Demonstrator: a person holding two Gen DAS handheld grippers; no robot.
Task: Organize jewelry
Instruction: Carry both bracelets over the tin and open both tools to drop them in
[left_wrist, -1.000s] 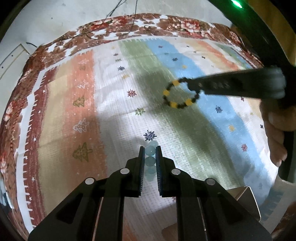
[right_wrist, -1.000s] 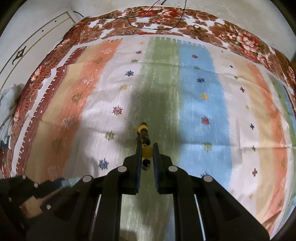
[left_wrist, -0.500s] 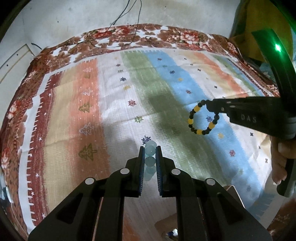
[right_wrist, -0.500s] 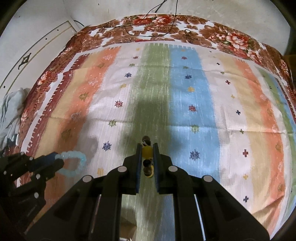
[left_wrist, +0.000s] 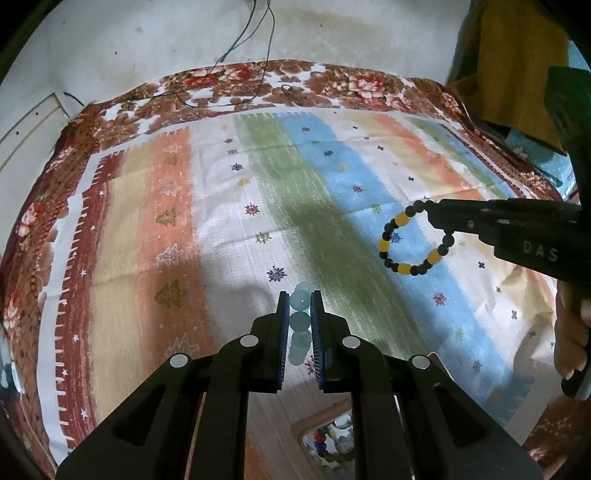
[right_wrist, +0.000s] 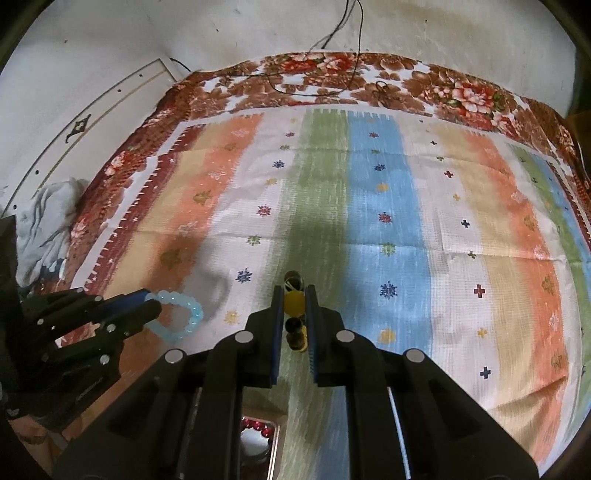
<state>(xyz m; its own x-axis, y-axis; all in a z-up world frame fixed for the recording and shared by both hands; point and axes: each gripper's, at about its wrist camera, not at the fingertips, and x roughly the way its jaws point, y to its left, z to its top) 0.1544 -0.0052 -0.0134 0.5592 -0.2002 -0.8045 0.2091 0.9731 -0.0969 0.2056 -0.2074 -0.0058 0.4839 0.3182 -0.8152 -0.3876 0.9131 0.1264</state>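
The left hand-held gripper (left_wrist: 300, 310) is clamped on a pale blue bead bracelet (left_wrist: 300, 325), its jaws nearly together with the beads lined up between them. The right hand-held gripper (right_wrist: 294, 308) is likewise closed on a black-and-yellow bead bracelet (left_wrist: 413, 240), which hangs as a ring at the right of the left wrist view. Compared with a second ago, both bracelets sit farther from the striped cloth (left_wrist: 221, 221), more of the cloth shows, and a box of beads (left_wrist: 332, 443) has come into view at the lower edge. Both pieces seem lifted clear, likely bound for that box.
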